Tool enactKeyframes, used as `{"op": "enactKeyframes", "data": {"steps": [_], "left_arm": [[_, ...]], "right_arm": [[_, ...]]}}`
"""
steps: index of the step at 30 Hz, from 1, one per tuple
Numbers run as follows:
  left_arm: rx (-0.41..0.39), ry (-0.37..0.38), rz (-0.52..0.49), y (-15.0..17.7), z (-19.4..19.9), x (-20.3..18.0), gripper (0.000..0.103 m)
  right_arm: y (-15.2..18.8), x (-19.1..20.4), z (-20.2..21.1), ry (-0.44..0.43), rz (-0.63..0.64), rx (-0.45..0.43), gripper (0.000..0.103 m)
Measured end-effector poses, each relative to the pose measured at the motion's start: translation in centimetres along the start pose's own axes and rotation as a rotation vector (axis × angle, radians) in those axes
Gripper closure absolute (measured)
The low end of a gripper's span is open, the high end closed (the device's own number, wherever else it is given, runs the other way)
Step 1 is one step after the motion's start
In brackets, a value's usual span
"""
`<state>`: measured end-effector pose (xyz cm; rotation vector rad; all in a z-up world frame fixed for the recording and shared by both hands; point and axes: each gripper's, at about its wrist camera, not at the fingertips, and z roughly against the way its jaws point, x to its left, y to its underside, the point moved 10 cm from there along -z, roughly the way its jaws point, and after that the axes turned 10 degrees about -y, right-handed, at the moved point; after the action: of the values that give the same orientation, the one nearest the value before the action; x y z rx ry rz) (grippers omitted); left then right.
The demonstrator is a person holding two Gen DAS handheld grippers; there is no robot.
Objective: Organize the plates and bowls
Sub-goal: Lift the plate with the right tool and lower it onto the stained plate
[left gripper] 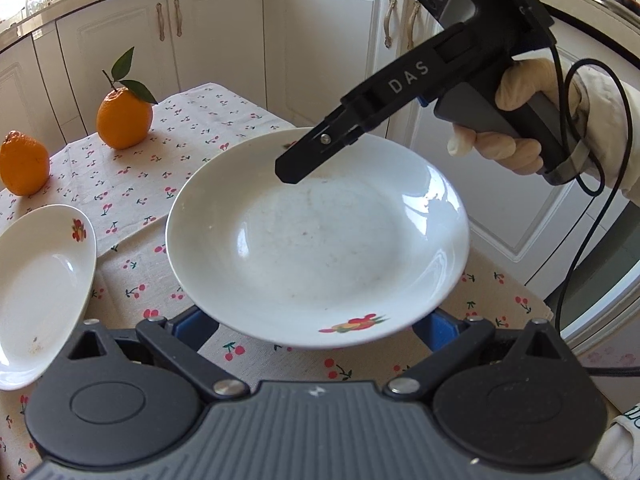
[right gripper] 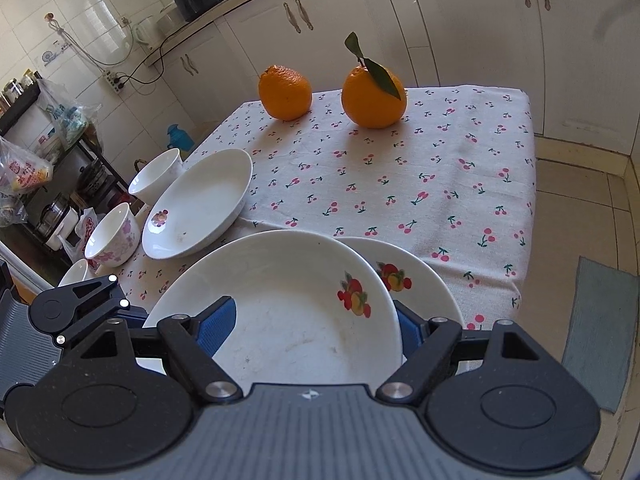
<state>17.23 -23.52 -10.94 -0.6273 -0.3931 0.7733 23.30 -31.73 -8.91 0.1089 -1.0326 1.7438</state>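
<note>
So closest in, the left gripper (left gripper: 316,328) has a white fruit-print plate (left gripper: 320,240) sitting over its blue pads. The rim hides the contact, so I honestly can't tell if it's clamped.

Same story with the right gripper (right gripper: 312,328): one pad is inside the top plate (right gripper: 288,280), the other outside its rim, and I can't say whether it's pinching. A second plate (right gripper: 424,280) peeks out from under on the right.

Further back on the cherry tablecloth (right gripper: 440,152) are an oval dish (right gripper: 200,204), two bowls (right gripper: 114,236), then two oranges (right gripper: 374,98).
</note>
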Motion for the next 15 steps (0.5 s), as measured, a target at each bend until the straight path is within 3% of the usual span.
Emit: {"op": "enactKeyframes", "data": {"steps": [15], "left_arm": [[0.01,0.012,0.016,-0.5,-1.0,0.2,0.002]], "right_arm": [[0.4,-1.4,0.3,0.019,-0.022,-0.009,0.017]]}}
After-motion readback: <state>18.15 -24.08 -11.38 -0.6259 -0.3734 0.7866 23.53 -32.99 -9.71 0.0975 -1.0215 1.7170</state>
